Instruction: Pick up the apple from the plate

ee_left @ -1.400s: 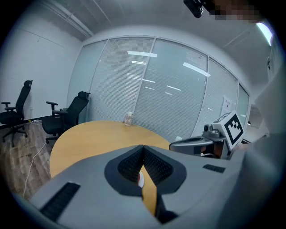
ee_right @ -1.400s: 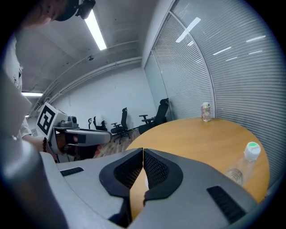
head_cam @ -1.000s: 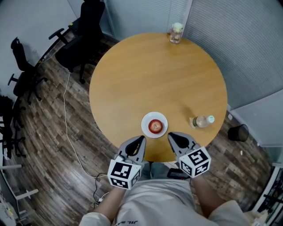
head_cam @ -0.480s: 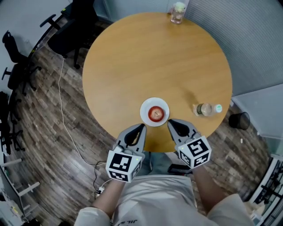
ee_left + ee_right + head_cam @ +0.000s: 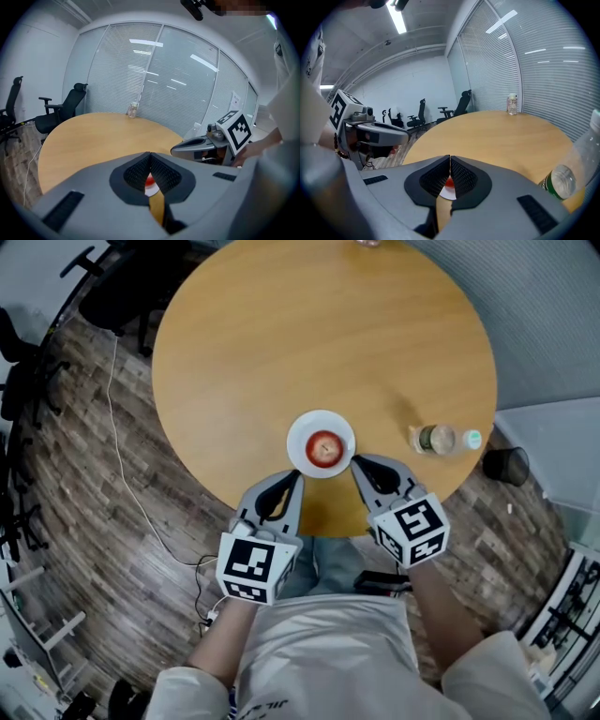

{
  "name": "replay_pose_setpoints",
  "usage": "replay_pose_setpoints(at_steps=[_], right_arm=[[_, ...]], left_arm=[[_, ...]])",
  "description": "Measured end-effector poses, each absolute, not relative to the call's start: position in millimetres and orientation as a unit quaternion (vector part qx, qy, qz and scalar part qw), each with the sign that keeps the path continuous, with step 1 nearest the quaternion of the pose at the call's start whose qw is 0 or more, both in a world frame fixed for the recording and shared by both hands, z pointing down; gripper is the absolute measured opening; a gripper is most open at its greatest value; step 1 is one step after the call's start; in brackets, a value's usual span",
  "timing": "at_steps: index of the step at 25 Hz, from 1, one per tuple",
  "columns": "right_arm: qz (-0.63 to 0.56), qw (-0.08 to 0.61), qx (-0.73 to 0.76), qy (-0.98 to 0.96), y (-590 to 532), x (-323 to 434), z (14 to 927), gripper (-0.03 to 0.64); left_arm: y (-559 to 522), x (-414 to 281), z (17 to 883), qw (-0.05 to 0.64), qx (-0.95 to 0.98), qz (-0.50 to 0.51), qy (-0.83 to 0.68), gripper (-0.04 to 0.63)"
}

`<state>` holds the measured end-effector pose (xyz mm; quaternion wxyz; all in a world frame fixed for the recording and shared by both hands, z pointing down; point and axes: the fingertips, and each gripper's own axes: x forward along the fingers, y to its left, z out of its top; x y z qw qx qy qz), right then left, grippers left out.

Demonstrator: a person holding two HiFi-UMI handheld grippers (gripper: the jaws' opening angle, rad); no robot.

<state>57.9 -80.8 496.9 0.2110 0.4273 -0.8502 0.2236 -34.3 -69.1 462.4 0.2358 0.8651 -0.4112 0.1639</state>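
Apple (image 5: 323, 448), red, sits in the middle of a small white plate (image 5: 296, 450). The plate stands on a round wooden table (image 5: 309, 334), close to the table's near edge and in front of the person.

Left gripper (image 5: 290, 484) hangs over that near edge, its tip just short of the plate's near-left rim. Its jaws are closed tip to tip with nothing between them. Right gripper (image 5: 363, 468) sits just beside the plate's near-right rim, jaws likewise pressed together and empty. In each gripper view the apple and plate show below the meeting tips, apart from them.

Obstructions: a plastic bottle (image 5: 445, 439) lies on its side near the table's right edge, well apart from the plate. A clear glass jar (image 5: 133, 110) stands at the far edge. The tabletop between plate and jar is bare wood.

Surroundings: black office chairs (image 5: 65, 110) stand to the left on the plank floor, a cable (image 5: 127, 484) trails beside the table, and a dark bin (image 5: 506, 465) stands to the right.
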Motion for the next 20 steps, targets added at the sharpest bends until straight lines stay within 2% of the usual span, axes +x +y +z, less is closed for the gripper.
replay_pose_setpoints(at_steps=[17, 20], right_arm=[[0.231, 0.227, 0.420, -0.848, -85.5, 58.4, 526.0, 0.037], [0.231, 0.235, 0.413, -0.849, -85.7, 54.3, 529.1, 0.098]], left_arm=[[-74.2, -30.1, 488.4, 0.253, 0.861, 0.181, -0.401, 0.003], [-75.3, -30.7, 490.5, 0.257, 0.860, 0.182, -0.401, 0.003]])
